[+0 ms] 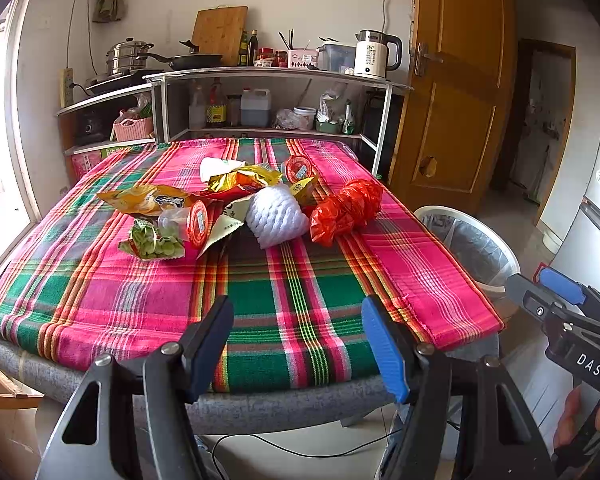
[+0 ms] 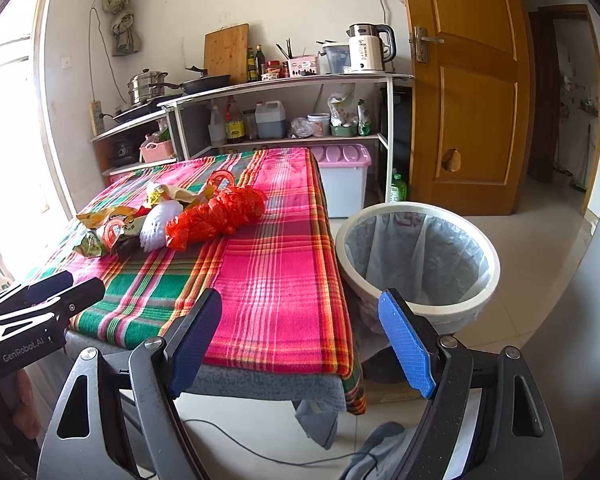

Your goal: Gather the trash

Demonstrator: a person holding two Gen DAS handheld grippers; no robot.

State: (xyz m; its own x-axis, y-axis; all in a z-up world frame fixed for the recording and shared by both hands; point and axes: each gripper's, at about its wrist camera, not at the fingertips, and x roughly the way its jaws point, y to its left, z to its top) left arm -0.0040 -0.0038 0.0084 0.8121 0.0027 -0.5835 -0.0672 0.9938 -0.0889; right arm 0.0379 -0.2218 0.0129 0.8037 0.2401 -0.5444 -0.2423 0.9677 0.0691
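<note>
A heap of trash lies in the middle of the plaid-covered table (image 1: 300, 292). It holds a crumpled red plastic bag (image 1: 346, 210), a white foam net (image 1: 276, 216), yellow snack wrappers (image 1: 148, 200), a green pea packet (image 1: 156, 240) and jelly cups (image 1: 198, 224). My left gripper (image 1: 296, 320) stands open over the table's near edge, well short of the heap. My right gripper (image 2: 300, 312) is open too, over the table's near right corner. The red bag (image 2: 216, 216) lies far ahead on its left. A white bin (image 2: 418, 256) lined with a clear bag stands on the floor by the table's right side.
Behind the table, a metal shelf (image 1: 276, 74) carries a kettle, pans, bottles and jars. A pink-lidded storage box (image 2: 346, 184) sits beyond the bin, and a wooden door (image 2: 468, 80) stands open at the right. A cable (image 2: 260, 452) and grey cloth lie on the floor under the table.
</note>
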